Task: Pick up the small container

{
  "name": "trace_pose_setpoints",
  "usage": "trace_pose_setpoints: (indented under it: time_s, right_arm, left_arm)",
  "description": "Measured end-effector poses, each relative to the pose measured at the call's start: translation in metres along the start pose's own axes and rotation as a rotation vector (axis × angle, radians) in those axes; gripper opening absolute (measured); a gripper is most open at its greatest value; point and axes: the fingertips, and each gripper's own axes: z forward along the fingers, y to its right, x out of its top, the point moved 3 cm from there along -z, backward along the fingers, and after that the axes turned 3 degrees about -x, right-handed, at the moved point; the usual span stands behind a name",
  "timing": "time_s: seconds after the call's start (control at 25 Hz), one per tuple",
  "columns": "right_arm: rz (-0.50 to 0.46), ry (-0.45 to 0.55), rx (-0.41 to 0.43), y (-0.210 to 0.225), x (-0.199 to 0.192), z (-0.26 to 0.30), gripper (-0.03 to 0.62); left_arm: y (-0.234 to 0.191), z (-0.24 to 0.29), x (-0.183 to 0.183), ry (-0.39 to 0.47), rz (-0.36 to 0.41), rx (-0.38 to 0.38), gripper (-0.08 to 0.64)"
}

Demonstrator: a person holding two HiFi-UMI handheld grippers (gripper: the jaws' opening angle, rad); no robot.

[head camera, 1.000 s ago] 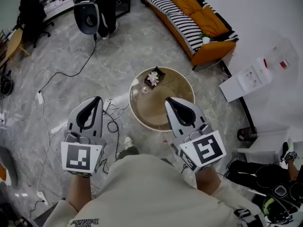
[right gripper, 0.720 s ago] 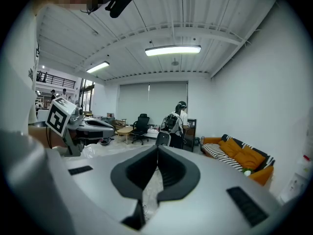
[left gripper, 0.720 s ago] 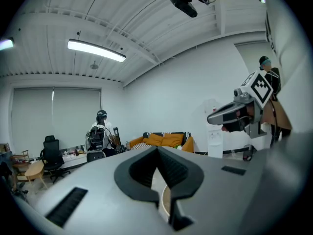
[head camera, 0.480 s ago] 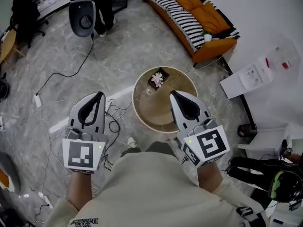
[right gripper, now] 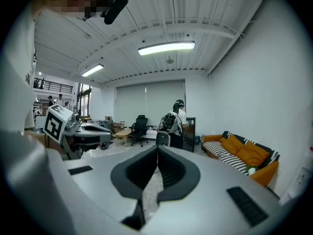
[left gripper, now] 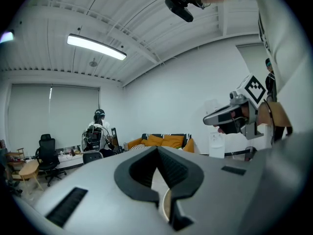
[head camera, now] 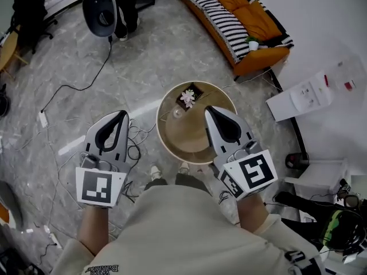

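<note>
Holding left gripper (head camera: 121,114) and right gripper (head camera: 210,110) high, well clear of tabletop (head camera: 186,137); fingers of both fully together, nothing held. Container (head camera: 177,112) at tabletop's 10 o'clock, beside flower box (head camera: 188,95). Seems clear: likely light, slippery, breakable. Pinch sidewalls gently.

Small pale container (head camera: 177,112), on round table (head camera: 189,141), just beside flower box (head camera: 188,95)
</note>
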Motion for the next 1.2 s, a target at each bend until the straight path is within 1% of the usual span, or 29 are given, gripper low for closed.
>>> trace_pose_setpoints:
  time_s: [0.12,0.24,0.32,0.36,0.44,0.56,0.6,0.68,0.72,0.84,0.92,1.08,1.2]
  right_arm:
    - [0.013,0.022,0.002,0.014,-0.001,0.008,-0.003]
    - [0.022,0.063,-0.028,0.029,0.0,0.018,-0.003]
    - [0.024,0.087,-0.047,0.038,-0.001,0.028,-0.003]
    - [0.023,0.096,-0.051,0.042,-0.003,0.034,-0.002]
    - [0.009,0.113,-0.046,0.047,-0.006,0.048,-0.002]
    - [-0.053,0.149,-0.038,0.052,-0.01,0.067,0.0]
    - [-0.076,0.153,-0.036,0.054,-0.013,0.074,0.008]
    - [-0.11,0.141,-0.023,0.055,-0.024,0.088,0.117]
    - [-0.121,0.131,-0.016,0.056,-0.032,0.095,0.144]
    - [-0.154,0.126,-0.016,0.058,-0.053,0.115,0.166]
    - [-0.163,0.134,-0.03,0.062,-0.066,0.127,0.167]
    - [-0.121,0.086,-0.024,0.07,-0.105,0.148,0.215]
    - [-0.099,0.082,-0.044,0.076,-0.135,0.164,0.221]
  left_arm:
    - [-0.002,0.015,-0.001,0.006,0.016,0.011,0.006]
    - [-0.002,0.03,-0.004,0.001,0.02,0.017,0.006]
    - [-0.002,0.043,-0.007,0.012,0.004,0.015,0.006]
    - [-0.003,0.049,-0.007,0.033,-0.012,0.009,0.006]
    - [-0.004,0.062,-0.008,0.084,-0.032,-0.008,0.006]
    - [-0.005,0.079,-0.014,0.096,0.014,-0.004,0.006]
    - [-0.005,0.086,-0.017,0.091,0.025,-0.008,0.006]
    - [-0.005,0.1,-0.024,0.081,0.03,-0.019,0.006]
    - [-0.006,0.107,-0.029,0.076,0.03,-0.024,0.006]
    - [-0.01,0.129,-0.047,0.055,0.023,-0.036,0.006]
    - [-0.014,0.142,-0.055,0.066,0.023,-0.05,0.006]
    - [-0.013,0.163,-0.074,0.08,0.017,-0.075,0.006]
    - [-0.014,0.177,-0.096,0.062,0.004,-0.09,0.006]
